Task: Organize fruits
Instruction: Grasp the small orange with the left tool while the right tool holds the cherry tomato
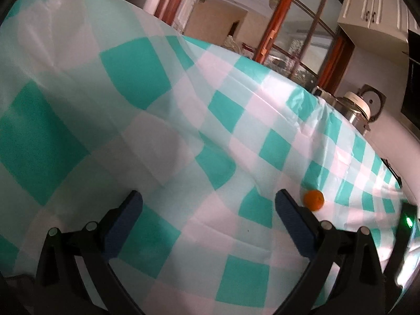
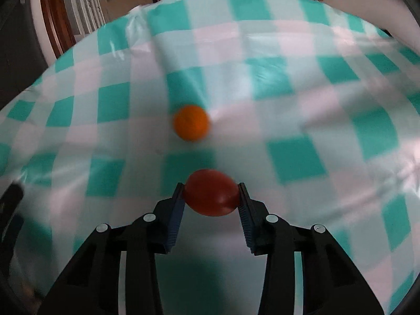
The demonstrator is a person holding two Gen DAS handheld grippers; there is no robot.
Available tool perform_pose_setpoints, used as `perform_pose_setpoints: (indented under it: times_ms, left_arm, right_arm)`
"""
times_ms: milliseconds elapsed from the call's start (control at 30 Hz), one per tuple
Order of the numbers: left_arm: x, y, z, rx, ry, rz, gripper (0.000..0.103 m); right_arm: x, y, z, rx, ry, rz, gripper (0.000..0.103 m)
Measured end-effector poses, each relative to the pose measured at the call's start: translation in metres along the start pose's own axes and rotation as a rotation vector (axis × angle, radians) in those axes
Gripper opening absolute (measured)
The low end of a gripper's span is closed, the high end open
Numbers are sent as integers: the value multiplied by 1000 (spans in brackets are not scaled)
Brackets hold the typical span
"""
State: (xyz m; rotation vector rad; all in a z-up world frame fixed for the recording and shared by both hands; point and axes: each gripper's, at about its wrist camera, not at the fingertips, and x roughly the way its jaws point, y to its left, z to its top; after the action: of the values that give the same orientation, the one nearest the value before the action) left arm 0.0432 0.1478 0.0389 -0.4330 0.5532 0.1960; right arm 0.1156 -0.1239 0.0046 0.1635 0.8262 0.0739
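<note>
My right gripper [image 2: 210, 193] is shut on a red fruit [image 2: 210, 197] and holds it above the checked tablecloth [image 2: 288, 84]. An orange fruit [image 2: 191, 122] lies on the cloth just beyond the red one. The same orange fruit shows in the left wrist view [image 1: 313, 200], just right of my right-hand fingertip. My left gripper [image 1: 208, 199] is open and empty above the cloth [image 1: 131, 120].
A teal and white checked cloth covers the table. Beyond its far edge stand a metal pot with a white lid [image 1: 357, 107], a wooden-framed glass door [image 1: 296, 36] and white cabinets [image 1: 372, 10]. A dark device with a green light [image 1: 408, 221] sits at the right edge.
</note>
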Motion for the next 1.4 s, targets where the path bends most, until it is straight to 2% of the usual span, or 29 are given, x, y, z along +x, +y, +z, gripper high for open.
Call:
perform_pose_setpoints:
  times_ms: [167, 333, 433, 600, 767, 800, 867, 967, 1033, 1067, 1100, 1133, 1233, 1400]
  left_arm:
    - [3, -28, -8, 128, 41, -75, 101]
    - [11, -67, -22, 261, 117, -170, 101]
    - [26, -94, -26, 323, 145, -167, 101]
    - [66, -143, -24, 352, 176, -145, 101]
    - [104, -190, -28, 426, 204, -124, 100]
    - [109, -196, -28, 436, 207, -125, 94]
    - [121, -206, -27, 448, 214, -111, 91]
    - [143, -210, -26, 439, 278, -100, 81]
    - [155, -209, -26, 426, 333, -104, 66]
    - [158, -210, -27, 429, 340, -97, 65]
    - [157, -211, -27, 442, 333, -97, 60]
    - [156, -213, -29, 467, 335, -102, 44]
    - [149, -209, -30, 460, 319, -131, 42]
    - [100, -179, -36, 457, 265, -158, 42]
  right_arm:
    - [-21, -53, -12, 39, -8, 15, 40]
    - [-30, -71, -13, 134, -41, 82, 40]
    - [-36, -79, -13, 197, -60, 103, 40]
    - [-35, -103, -18, 334, -83, 118, 40]
    - [-33, -106, -18, 346, -85, 128, 40]
    - [-33, -107, -18, 350, -87, 129, 40]
    - [-33, -106, -18, 349, -88, 133, 40]
    - [-33, -107, -18, 348, -87, 134, 40]
    - [-32, -106, -18, 345, -85, 136, 40]
    - [-32, -106, -17, 344, -84, 136, 40]
    - [-32, -106, -17, 344, -83, 137, 40]
    - [-32, -106, -17, 343, -82, 139, 40]
    - [-32, -106, -18, 345, -86, 143, 40]
    - [-31, -107, -19, 345, -88, 150, 40]
